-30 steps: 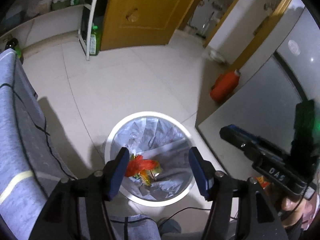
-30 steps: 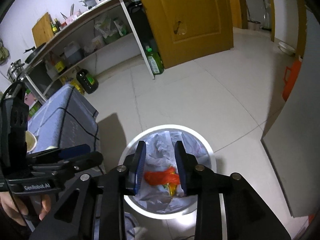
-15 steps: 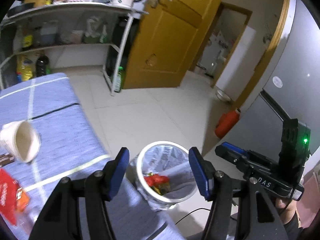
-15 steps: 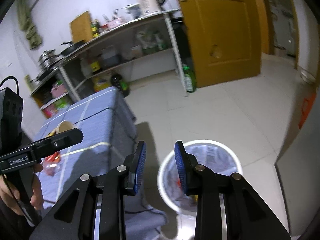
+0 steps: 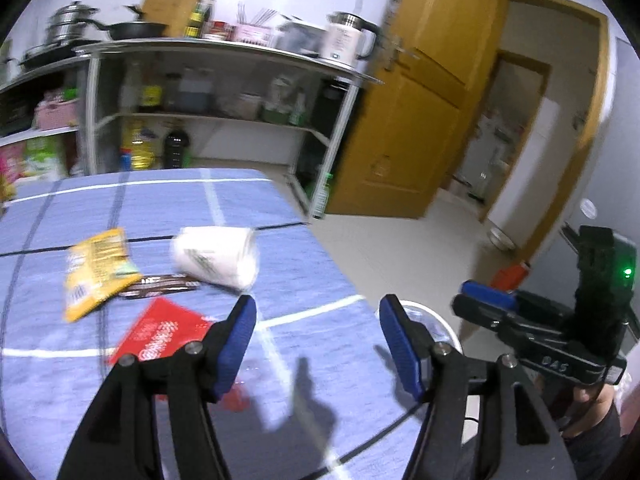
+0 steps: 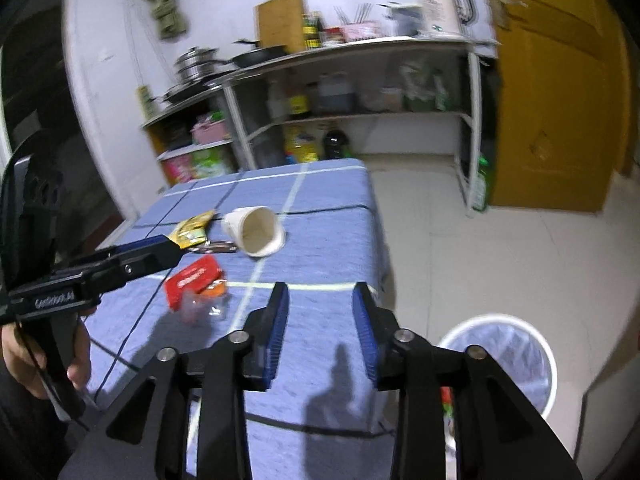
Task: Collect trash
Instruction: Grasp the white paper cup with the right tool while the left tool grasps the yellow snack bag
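Observation:
A white paper cup (image 5: pixel 216 258) (image 6: pixel 256 230) lies on its side on the blue table (image 5: pixel 280 240) (image 6: pixel 332 236). Beside it lie a yellow packet (image 5: pixel 94 270) (image 6: pixel 192 230), a dark brown wrapper (image 5: pixel 160 284) (image 6: pixel 214 246) and a red packet (image 5: pixel 164 330) (image 6: pixel 192 282). My left gripper (image 5: pixel 316 344) is open and empty above the table's near right part. My right gripper (image 6: pixel 320 328) is open and empty above the table's near edge. A white trash bin (image 6: pixel 504 360) with a liner stands on the floor right of the table; its rim (image 5: pixel 436 320) shows past the table corner.
A metal shelf unit (image 5: pixel 224 92) (image 6: pixel 360 92) with pots, bottles and a kettle stands behind the table. A yellow door (image 5: pixel 404 132) (image 6: pixel 560 100) is at the right. An orange container (image 5: pixel 510 276) stands on the floor by a grey wall.
Both grippers have swung up and left, away from above the trash bin and over the table. The trash on the table has come into view. Both stay open and empty.

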Action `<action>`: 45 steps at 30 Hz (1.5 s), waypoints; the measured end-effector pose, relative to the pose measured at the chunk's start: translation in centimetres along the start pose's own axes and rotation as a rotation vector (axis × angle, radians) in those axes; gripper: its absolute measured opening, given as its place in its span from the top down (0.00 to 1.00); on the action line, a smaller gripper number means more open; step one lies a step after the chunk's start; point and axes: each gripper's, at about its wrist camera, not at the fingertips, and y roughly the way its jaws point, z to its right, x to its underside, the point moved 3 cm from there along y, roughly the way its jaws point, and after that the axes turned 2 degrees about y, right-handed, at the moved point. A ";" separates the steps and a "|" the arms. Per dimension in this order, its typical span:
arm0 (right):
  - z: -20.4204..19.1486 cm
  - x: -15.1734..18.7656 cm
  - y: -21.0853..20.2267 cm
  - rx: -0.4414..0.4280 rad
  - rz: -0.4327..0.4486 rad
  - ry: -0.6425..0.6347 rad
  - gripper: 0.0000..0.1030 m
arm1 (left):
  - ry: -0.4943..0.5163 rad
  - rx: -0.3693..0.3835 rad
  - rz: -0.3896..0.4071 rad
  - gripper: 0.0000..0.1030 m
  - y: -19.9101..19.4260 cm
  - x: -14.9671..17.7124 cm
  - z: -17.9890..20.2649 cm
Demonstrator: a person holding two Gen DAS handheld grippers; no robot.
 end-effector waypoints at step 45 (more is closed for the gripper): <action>-12.1 -5.4 25.3 -0.059 -0.403 -0.768 0.41 | -0.183 -0.367 -0.179 0.10 9.7 -0.4 -21.4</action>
